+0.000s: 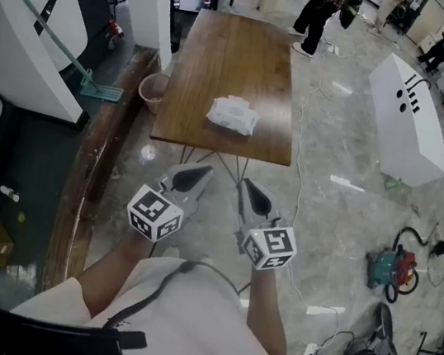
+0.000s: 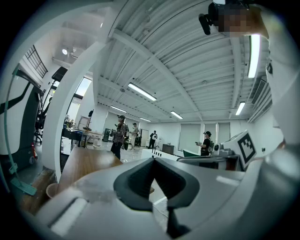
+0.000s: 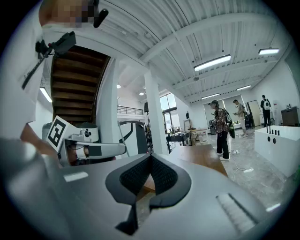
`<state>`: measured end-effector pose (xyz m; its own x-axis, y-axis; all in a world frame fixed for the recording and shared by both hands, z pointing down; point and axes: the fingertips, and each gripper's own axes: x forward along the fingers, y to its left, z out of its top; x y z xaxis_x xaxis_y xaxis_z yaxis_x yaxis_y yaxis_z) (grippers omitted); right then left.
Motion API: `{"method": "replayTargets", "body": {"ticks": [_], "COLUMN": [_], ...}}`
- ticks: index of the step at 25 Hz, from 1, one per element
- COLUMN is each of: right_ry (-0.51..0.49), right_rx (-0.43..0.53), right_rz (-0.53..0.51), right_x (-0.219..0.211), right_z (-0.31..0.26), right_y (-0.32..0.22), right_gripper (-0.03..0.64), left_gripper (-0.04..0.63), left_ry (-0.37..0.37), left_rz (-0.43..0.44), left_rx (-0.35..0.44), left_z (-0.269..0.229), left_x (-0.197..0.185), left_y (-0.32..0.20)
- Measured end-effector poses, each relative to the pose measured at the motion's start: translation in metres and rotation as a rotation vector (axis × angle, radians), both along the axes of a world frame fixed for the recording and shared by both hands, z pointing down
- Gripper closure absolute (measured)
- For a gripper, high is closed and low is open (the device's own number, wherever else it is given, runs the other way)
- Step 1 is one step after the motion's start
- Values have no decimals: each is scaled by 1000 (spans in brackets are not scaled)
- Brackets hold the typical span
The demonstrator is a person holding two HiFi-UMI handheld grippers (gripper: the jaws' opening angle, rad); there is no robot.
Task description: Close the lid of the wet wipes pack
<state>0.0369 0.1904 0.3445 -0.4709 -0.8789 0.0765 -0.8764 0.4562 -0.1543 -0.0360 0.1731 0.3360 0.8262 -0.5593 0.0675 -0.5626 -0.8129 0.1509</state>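
The white wet wipes pack [image 1: 232,116] lies on the brown wooden table [image 1: 234,49], near its front edge; I cannot tell how its lid stands at this distance. Both grippers hang level in front of the person's body, short of the table's near edge. The left gripper [image 1: 202,169] has its jaws together with nothing in them, and its own view shows its tips [image 2: 153,160] meeting. Beside it, the right gripper [image 1: 247,186] is also shut and empty, tips [image 3: 151,157] touching. Neither gripper view shows the pack; only the tabletop [image 2: 86,164] shows past the jaws.
A pink bucket [image 1: 154,89] stands on the floor at the table's left front corner. People [image 1: 321,13] stand beyond the far end. To the right are a white cabinet [image 1: 407,118], a floor cable [image 1: 298,143] and a red machine [image 1: 391,270].
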Motion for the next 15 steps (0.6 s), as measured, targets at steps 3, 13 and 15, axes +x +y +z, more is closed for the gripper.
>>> {"method": "replayTargets", "body": {"ticks": [3, 13, 15], "right_ry": [-3, -45, -45], "right_rx": [-3, -11, -12], "right_rz": [7, 46, 55], "right_x": [1, -7, -9], "right_z": [0, 6, 6], "right_y": [-5, -9, -9], "right_gripper": [609, 607, 607], "left_gripper": [594, 594, 594], "left_ry": [4, 16, 20], "left_rz": [-4, 15, 21], "left_rx": [-5, -5, -4], "left_z": [1, 3, 3], "left_x": [-4, -22, -25], "left_y": [-6, -16, -16]}}
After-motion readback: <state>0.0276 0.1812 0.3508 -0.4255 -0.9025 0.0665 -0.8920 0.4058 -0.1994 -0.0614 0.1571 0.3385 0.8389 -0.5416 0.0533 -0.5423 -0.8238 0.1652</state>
